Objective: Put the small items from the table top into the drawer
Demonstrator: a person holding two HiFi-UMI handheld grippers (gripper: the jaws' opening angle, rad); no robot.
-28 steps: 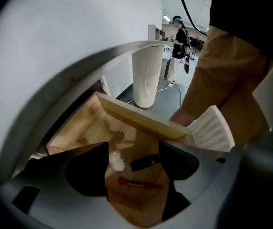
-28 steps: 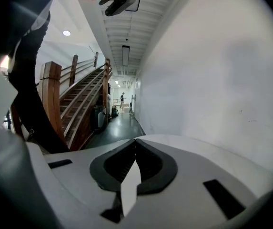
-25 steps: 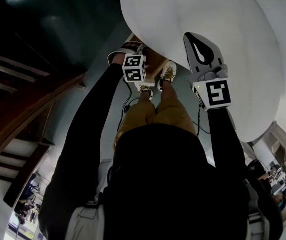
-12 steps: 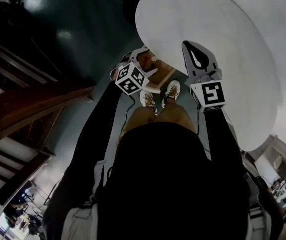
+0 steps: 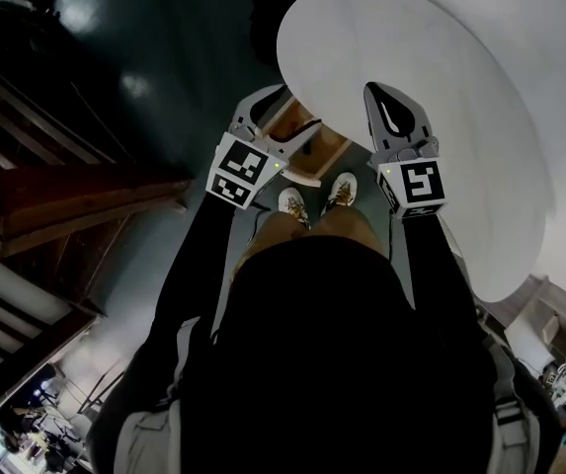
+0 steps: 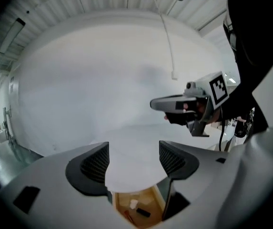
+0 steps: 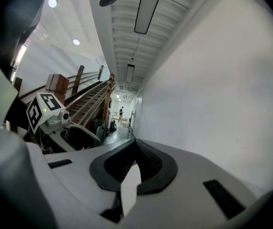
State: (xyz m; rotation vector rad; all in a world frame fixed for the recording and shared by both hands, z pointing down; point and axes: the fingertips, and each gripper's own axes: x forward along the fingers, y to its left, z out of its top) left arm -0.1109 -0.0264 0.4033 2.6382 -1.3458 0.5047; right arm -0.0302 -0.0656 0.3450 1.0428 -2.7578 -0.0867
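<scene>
The white round table top (image 5: 431, 87) fills the upper right of the head view. Under its near edge a wooden drawer (image 5: 307, 138) stands pulled out. The left gripper view looks down into that drawer (image 6: 137, 209), where a small white item (image 6: 134, 203), a black item (image 6: 143, 213) and a red item (image 6: 129, 217) lie. My left gripper (image 5: 268, 117) hovers just left of the drawer, open with nothing between its pads (image 6: 96, 165). My right gripper (image 5: 389, 102) is held over the table's near edge, jaws shut on nothing, and looks along the table (image 7: 231, 104).
Each gripper shows in the other's view: the right gripper (image 6: 184, 106) and the left gripper (image 7: 55, 116). The person's shoes (image 5: 294, 203) stand on the dark floor below the drawer. A wooden staircase (image 5: 55, 205) runs at the left. A distant person (image 7: 121, 112) stands down the corridor.
My left gripper has drawn back from the drawer mouth, down and to the left, and turned. The right gripper has held about the same place over the table edge.
</scene>
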